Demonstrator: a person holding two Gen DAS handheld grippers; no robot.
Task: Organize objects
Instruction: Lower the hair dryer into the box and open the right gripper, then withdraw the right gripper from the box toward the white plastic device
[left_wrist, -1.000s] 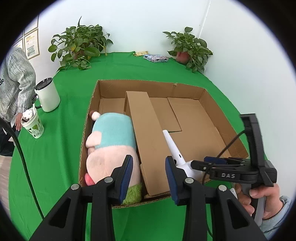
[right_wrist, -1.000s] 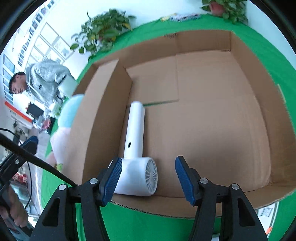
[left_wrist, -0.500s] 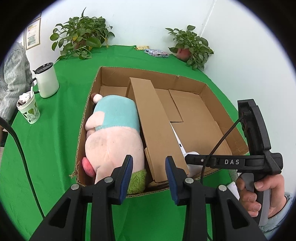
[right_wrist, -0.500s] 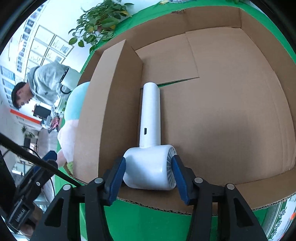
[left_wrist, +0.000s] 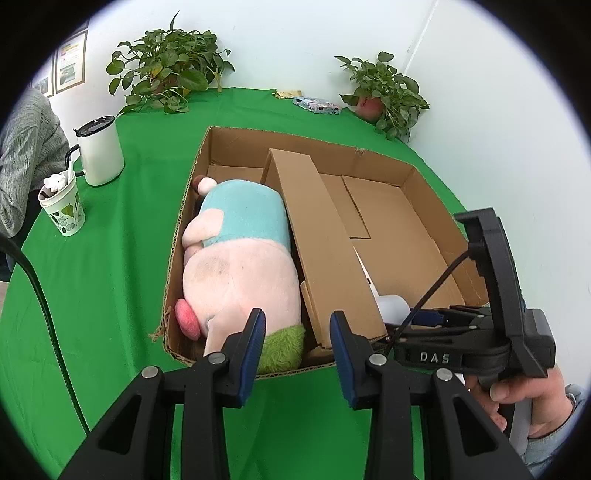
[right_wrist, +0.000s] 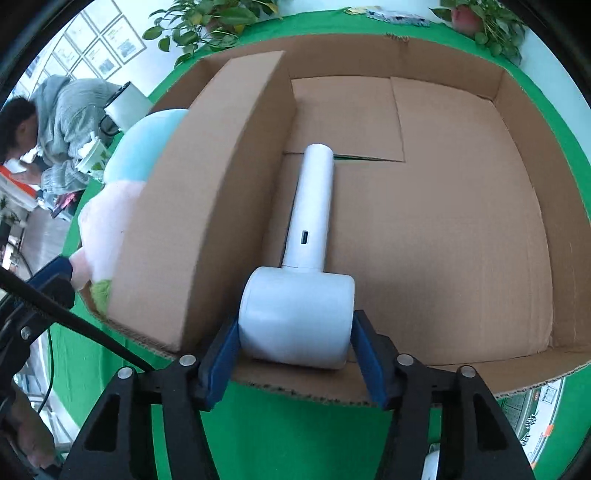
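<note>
White walls (left_wrist: 295, 44), green-covered table (left_wrist: 110, 277), two potted plants (left_wrist: 166, 74) at the back, framed pictures (left_wrist: 70, 66) at left

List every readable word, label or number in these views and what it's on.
"DAS": white letters on the black body of the right tool, seen from the left wrist.
Wall posters: print too small to read.
Printed sheet at the lower right of the right wrist view: characters too blurred to read.
Packet at the far table edge: unreadable.
</note>
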